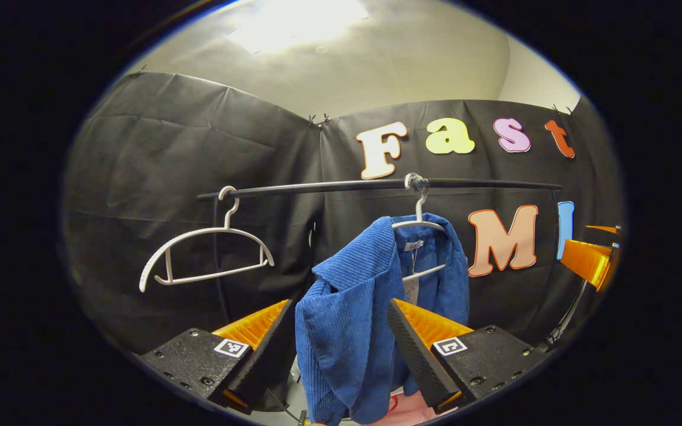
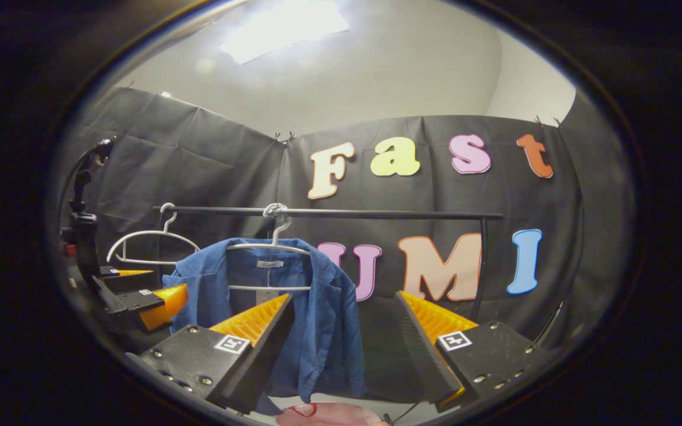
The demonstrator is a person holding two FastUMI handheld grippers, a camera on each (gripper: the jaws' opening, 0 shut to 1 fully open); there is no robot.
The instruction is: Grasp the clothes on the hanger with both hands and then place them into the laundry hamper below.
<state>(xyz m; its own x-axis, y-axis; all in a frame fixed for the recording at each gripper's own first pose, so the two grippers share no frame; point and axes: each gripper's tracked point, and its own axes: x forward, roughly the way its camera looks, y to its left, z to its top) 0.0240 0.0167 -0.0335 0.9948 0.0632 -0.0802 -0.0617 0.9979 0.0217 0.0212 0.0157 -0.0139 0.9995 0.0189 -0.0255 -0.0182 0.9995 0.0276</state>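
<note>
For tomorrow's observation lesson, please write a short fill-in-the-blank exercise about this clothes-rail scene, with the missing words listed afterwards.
1. The blue jacket hangs on a white ____ on the black rail.
2. The hanger beside it on the rail is ____ of clothes.
3. The left gripper has its fingers spread either side of the ____.
4. The right gripper is ____, touching nothing.

Missing words: hanger; empty; jacket; open

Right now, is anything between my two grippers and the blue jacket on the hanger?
Nothing visible. The blue corduroy jacket already hangs between the open left gripper fingers. The open right gripper faces its right lapel with only open air between.
</note>
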